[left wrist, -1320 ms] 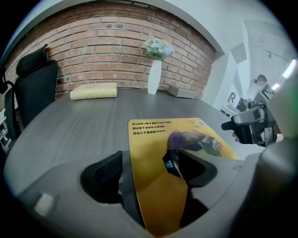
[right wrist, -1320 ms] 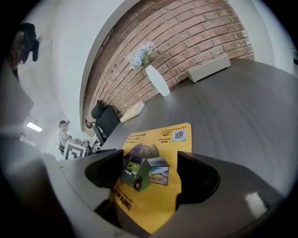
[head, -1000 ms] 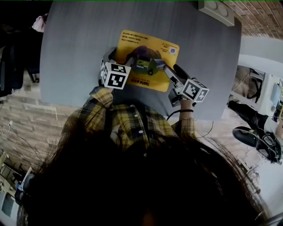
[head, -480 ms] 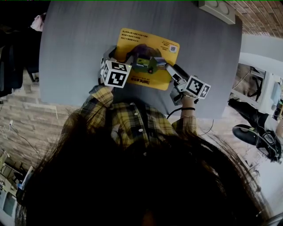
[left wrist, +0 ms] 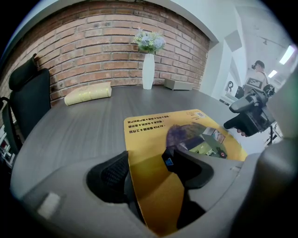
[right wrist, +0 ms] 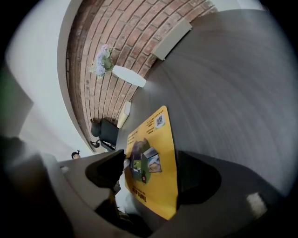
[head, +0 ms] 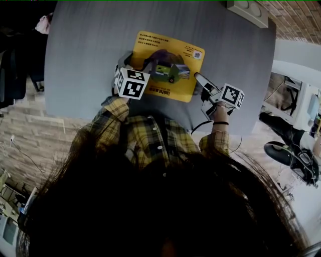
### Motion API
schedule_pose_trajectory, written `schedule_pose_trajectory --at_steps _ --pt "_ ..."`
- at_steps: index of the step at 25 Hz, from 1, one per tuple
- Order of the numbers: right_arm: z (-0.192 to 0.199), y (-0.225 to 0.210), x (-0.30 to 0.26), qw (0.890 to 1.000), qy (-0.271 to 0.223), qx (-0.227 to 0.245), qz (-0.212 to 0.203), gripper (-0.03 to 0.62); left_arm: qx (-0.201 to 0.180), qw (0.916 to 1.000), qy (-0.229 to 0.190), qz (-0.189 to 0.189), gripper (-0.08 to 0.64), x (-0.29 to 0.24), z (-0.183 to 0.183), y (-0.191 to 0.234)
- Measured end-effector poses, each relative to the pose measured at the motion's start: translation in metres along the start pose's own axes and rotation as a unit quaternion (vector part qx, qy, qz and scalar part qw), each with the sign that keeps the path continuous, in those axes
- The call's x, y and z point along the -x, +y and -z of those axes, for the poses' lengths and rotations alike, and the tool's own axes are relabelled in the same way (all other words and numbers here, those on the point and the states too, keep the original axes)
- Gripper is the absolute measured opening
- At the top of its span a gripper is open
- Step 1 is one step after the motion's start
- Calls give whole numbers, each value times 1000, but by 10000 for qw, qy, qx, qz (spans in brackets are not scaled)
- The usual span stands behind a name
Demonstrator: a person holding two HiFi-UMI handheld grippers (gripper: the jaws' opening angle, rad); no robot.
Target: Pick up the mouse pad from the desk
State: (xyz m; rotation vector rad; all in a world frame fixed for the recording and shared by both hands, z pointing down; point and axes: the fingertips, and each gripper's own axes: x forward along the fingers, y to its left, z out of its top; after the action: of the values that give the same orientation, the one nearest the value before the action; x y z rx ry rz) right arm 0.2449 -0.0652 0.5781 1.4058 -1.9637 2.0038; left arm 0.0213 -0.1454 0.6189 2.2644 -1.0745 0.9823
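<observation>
A yellow mouse pad (head: 150,47) with a printed picture lies flat on the grey desk (head: 85,50). My left gripper (head: 138,64) hovers over the pad's near left corner. In the left gripper view its jaws (left wrist: 149,169) stand wide apart, and the pad (left wrist: 153,135) runs between them, its left edge against the left pad. My right gripper (head: 198,78) sits at the pad's right edge, also showing in the left gripper view (left wrist: 249,114). Its jaws (right wrist: 151,172) are open, with the pad's (right wrist: 160,139) near right part showing between them.
At the desk's far side stand a white vase with flowers (left wrist: 148,69), a pale yellow cushion (left wrist: 88,93) and a grey box (head: 246,11). A black chair (left wrist: 28,97) stands at the left. A brick wall rises behind the desk.
My right gripper has slid right, from over the pad's middle to its right edge, and rolled. The left gripper and the pad have stayed put.
</observation>
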Motion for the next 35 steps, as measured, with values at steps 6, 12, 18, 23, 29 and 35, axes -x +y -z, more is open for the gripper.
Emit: schedule_pose_trajectory --at_steps 6,12,18,23,29,35 --pt "10 7 -7 9953 591 -500 -582 353 0 10000 0 -2 319 0 0 0" --pt "3 -2 -4 9946 726 -625 -406 354 -1 10000 -3 1 319 0 1 0" --pt "7 -2 -10 9919 1085 -587 -311 353 12 10000 8 -3 319 0 2 0" --pt "6 -1 -10 9898 1208 -644 -392 348 20 10000 16 2 319 1 2 0" --pt "4 -3 -11 9877 1307 -749 -412 339 27 10000 -22 -5 319 1 1 0" --pt "8 -10 -6 9884 1395 -602 24 341 19 10000 -27 -8 319 1 2 -1"
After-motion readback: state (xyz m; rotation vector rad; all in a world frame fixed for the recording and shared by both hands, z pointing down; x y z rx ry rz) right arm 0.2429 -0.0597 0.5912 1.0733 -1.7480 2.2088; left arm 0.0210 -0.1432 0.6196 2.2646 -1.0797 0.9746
